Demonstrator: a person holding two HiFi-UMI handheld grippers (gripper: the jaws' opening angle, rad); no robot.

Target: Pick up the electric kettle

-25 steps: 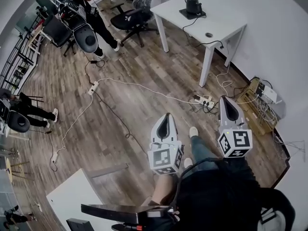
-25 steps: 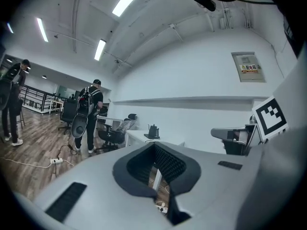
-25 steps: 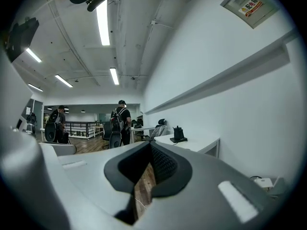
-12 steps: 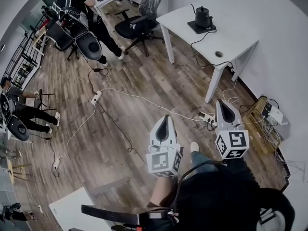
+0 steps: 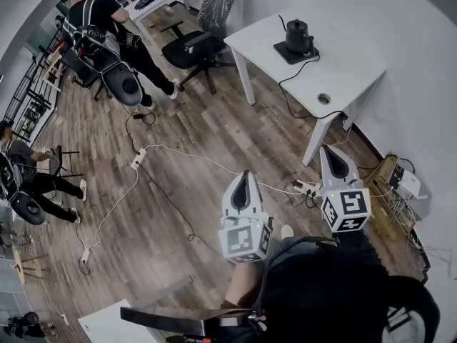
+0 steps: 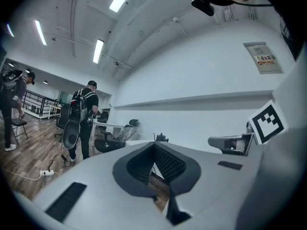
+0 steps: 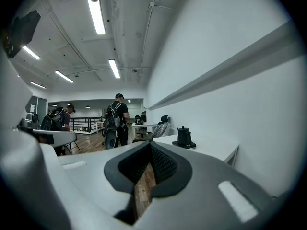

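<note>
From overhead alone, kettle point(image 5: 298, 36) cord point(image 5: 281, 83) leaves desk point(image 5: 350, 66)

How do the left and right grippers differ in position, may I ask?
In the head view, the right gripper lies by the white table, the left gripper over wooden floor. The right gripper view shows the electric kettle whole, the left only its top. Both are shut, empty.

Wood-plank floor point(image 5: 214, 120) meets plain white walls point(image 5: 407, 27). A white table point(image 5: 343, 63) stands against the wall, with a black office chair point(image 5: 187, 45) near one corner. A power strip point(image 5: 138, 158) lies on the floor. Strip lights point(image 7: 96, 13) run along the ceiling.
</note>
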